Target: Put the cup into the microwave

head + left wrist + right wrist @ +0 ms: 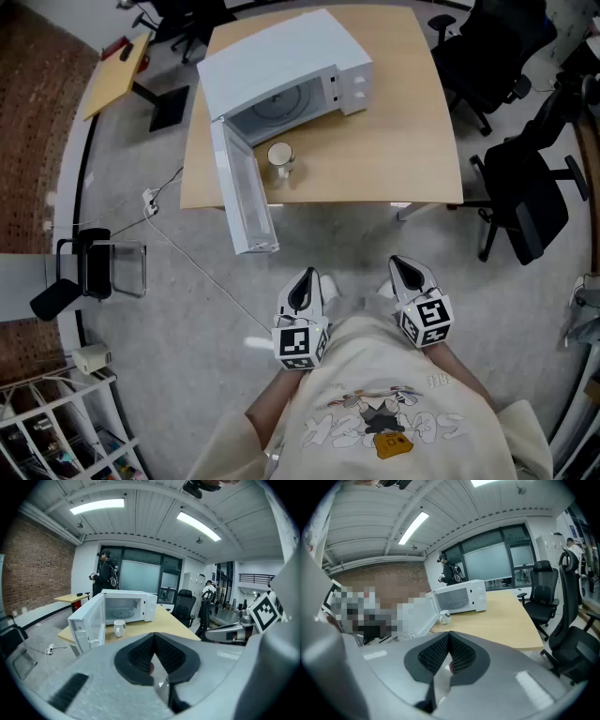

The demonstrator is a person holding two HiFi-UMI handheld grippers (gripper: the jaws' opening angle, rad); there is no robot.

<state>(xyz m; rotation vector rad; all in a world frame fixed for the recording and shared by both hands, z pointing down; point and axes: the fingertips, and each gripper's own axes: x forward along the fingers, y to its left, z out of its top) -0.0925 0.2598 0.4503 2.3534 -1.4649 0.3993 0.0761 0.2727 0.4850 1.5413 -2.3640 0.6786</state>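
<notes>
White cup (279, 155) sits on the table (394, 150) by the open microwave (281, 70); left gripper (306, 281) and right gripper (403, 270) fingers together.

Head view: microwave (281, 70) cavity mostly hidden under its own top, only part of the turntable (277, 101) visible. Contents of cup (279, 156) too small to tell. Shelf (52, 431) at 7 o'clock cut off by the frame edge.
</notes>
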